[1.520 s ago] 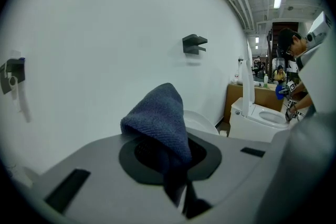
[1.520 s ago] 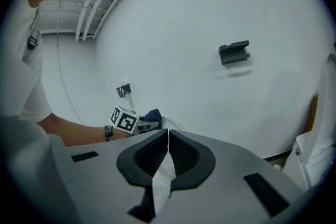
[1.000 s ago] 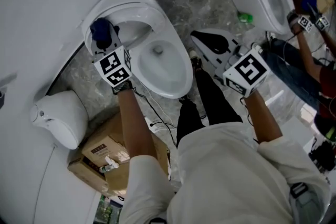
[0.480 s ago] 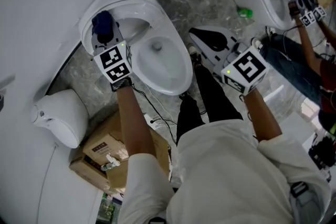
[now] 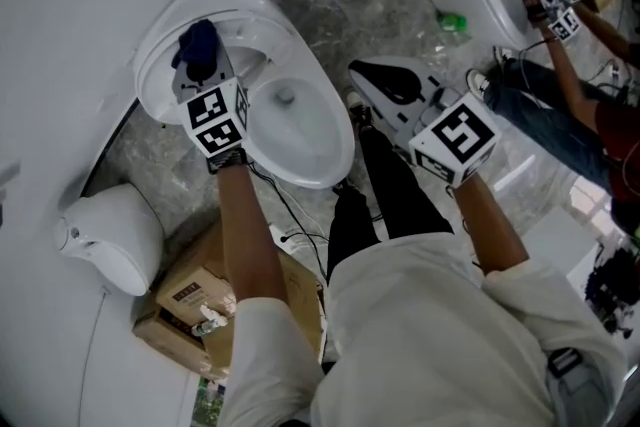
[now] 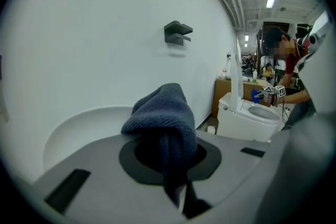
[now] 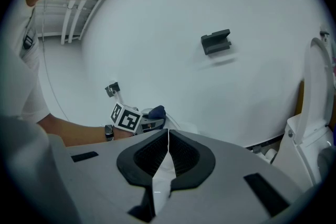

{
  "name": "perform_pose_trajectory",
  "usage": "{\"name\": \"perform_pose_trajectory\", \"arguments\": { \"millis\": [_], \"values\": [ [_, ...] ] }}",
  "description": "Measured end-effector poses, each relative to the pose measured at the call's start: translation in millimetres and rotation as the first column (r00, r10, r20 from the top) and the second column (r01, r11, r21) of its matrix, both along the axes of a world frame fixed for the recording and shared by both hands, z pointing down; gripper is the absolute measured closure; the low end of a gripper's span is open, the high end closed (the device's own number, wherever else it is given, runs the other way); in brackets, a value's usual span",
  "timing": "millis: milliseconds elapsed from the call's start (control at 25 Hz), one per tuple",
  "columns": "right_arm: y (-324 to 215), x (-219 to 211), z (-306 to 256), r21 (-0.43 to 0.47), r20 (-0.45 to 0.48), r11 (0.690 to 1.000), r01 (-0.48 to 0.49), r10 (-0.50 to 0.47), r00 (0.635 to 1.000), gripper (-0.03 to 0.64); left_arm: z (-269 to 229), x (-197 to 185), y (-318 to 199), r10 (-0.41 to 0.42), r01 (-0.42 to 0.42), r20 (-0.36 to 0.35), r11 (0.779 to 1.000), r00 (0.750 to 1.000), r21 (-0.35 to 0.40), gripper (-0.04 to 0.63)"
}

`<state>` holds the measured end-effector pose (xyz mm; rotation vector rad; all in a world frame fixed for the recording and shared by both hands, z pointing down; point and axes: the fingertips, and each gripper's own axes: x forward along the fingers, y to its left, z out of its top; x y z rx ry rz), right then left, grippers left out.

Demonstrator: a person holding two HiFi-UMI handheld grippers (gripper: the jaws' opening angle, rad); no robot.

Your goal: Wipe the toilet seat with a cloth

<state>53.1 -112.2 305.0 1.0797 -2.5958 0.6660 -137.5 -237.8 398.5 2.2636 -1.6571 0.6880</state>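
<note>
Cloth of dark blue terry [image 6: 157, 113] is clamped, bunched, between the jaws of the left gripper [image 6: 173, 165]. It is held over the rear of the white ceramic toilet [image 5: 328, 150], close to the raised white seat [image 5: 160, 80]; contact there cannot be confirmed. The right gripper [image 7: 167, 134] is held well apart to the side of the bowl, jaws together with nothing between them.

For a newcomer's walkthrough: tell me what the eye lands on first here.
The bunched dark blue terry cloth clamped in the left gripper, over the back of the white ceramic toilet at upper left. The right gripper hangs shut and empty to the right.
</note>
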Motion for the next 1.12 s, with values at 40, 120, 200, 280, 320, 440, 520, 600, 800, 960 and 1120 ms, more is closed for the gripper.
{"name": "perform_pose_trajectory", "arguments": {
  "millis": [40, 120, 200, 280, 320, 440, 520, 600, 800, 960, 1120],
  "values": [
    [0.0, 1.6, 1.2, -0.002, -0.002, 1.000, -0.003, 0.003, 1.000, 0.588, 2.6, 3.1, -0.2, 0.009, -0.009, 0.004, 1.000, 1.000, -0.003, 0.555],
    [0.7, 1.7, 3.6, -0.007, -0.002, 1.000, -0.008, 0.008, 1.000, 0.588, 7.9, 8.0, -0.4, 0.029, -0.029, 0.013, 1.000, 0.999, -0.012, 0.555],
    [2.2, -0.7, 5.0, -0.010, 0.005, 1.000, -0.007, 0.007, 1.000, 0.588, 12.2, 10.6, -0.5, 0.047, -0.047, 0.025, 0.999, 0.999, -0.021, 0.555],
    [3.5, 1.8, 4.4, -0.009, 0.006, 1.000, -0.009, 0.009, 1.000, 0.588, 17.4, 18.2, -0.4, 0.065, -0.064, 0.029, 0.997, 0.997, -0.034, 0.555],
    [3.5, 5.0, 3.8, -0.007, 0.003, 1.000, -0.012, 0.012, 1.000, 0.588, 19.7, 23.0, -0.8, 0.065, -0.064, 0.023, 0.997, 0.998, -0.038, 0.555],
    [3.1, 14.6, 3.5, -0.008, 0.000, 1.000, -0.028, 0.028, 1.000, 0.588, 24.6, 31.1, -1.1, 0.039, -0.039, -0.011, 0.998, 0.999, -0.047, 0.555],
    [2.1, 20.6, 5.1, -0.012, 0.001, 0.999, -0.041, 0.041, 0.999, 0.588, 32.6, 38.1, -1.1, 0.051, -0.051, -0.008, 0.996, 0.999, -0.068, 0.555],
    [2.7, 26.6, 7.2, -0.020, -0.002, 0.998, -0.057, 0.057, 0.998, 0.588, 40.2, 44.8, 0.0, 0.062, -0.062, 0.006, 0.995, 0.998, -0.080, 0.555],
    [2.3, 33.4, 11.5, -0.029, 0.006, 0.996, -0.082, 0.082, 0.997, 0.588, 49.8, 52.1, 0.0, 0.071, -0.070, 0.000, 0.993, 0.998, -0.099, 0.555],
    [5.9, 40.0, 18.2, -0.045, 0.018, 0.994, -0.096, 0.097, 0.995, 0.588, 50.0, 55.0, 1.8, 0.069, -0.068, 0.008, 0.993, 0.998, -0.093, 0.555],
    [8.4, 42.2, 24.3, -0.057, 0.026, 0.993, -0.105, 0.107, 0.994, 0.588, 53.2, 59.4, 6.8, 0.069, -0.066, 0.044, 0.995, 0.997, -0.075, 0.555]
  ]
}}
